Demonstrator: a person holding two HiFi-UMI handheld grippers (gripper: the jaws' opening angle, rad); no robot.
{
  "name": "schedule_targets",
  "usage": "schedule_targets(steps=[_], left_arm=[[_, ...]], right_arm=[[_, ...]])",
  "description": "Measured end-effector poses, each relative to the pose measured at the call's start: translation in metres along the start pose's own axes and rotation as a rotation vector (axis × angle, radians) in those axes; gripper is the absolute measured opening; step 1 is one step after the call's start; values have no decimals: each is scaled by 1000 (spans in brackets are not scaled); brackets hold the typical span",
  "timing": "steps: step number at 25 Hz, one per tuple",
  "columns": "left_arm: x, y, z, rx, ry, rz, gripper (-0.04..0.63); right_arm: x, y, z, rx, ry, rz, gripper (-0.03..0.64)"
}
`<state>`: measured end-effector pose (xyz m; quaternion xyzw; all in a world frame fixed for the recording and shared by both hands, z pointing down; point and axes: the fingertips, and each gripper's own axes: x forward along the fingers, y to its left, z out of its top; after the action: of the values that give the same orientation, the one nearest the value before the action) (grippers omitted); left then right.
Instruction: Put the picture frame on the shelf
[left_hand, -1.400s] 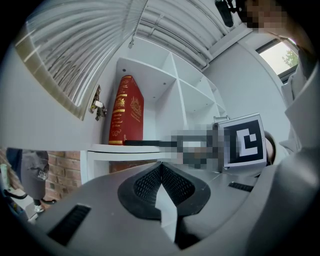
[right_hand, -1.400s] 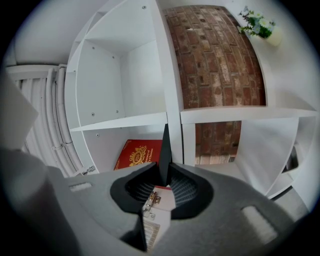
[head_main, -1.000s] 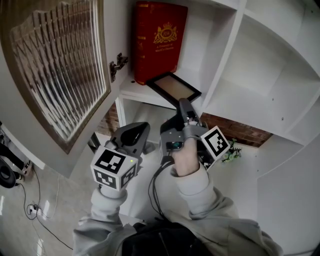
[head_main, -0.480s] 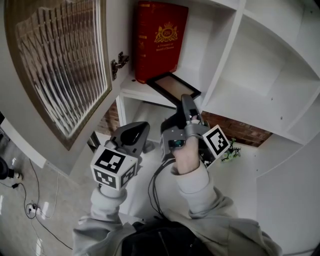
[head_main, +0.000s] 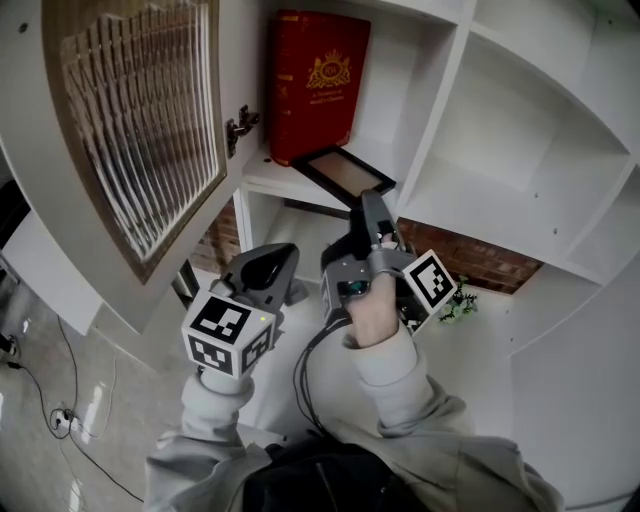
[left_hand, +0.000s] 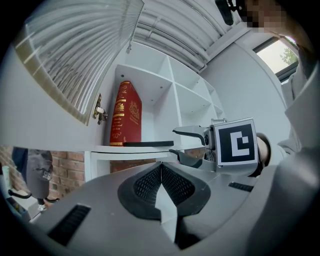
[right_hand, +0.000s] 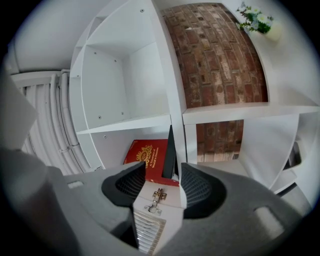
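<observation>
The big white shelf (head_main: 440, 120) is filling the top of my view. Its door with wavy glass (head_main: 140, 130) is hanging open at 10 o'clock. A brick wall (head_main: 470, 262) is showing low behind the shelf at 4 o'clock. A red book (head_main: 312, 85) is standing up in the left box of the shelf. The picture frame (head_main: 345, 172) is lying flat on the shelf board, just in front of the book, at the book's 5 o'clock. My right gripper (head_main: 372, 205) is pointing at the frame from 6 o'clock, right by its near edge. Its jaws have just been opening and are standing wide, not pressing on the frame. My left gripper (head_main: 270, 262) is hanging at 8 o'clock of the right one, with its jaws closed together on nothing. A tiny plant (head_main: 458, 300) is sitting at 3 o'clock of my right gripper.
</observation>
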<state>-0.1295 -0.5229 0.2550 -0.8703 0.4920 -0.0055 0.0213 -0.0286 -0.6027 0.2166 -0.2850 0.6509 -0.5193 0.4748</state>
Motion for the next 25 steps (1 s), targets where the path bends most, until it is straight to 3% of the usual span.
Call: schedule_targets(steps=[9, 14, 19, 22, 25], left_arm=[[-18, -16, -11, -47, -8, 4, 5], [-32, -28, -14, -94, -32, 3, 5], [-48, -47, -30, -124, -39, -3, 5], [-56, -60, -48, -144, -33, -11, 5], [-65, -76, -71, -192, -28, -29, 5]], right_arm=[[-36, -16, -22, -12, 110, -29, 219], [-57, -8, -49, -116, 276, 54, 218], [-93, -12, -64, -445, 378, 129, 192], [-119, -16, -62, -556, 371, 145, 19], [-148, -20, -68, -636, 392, 164, 0]])
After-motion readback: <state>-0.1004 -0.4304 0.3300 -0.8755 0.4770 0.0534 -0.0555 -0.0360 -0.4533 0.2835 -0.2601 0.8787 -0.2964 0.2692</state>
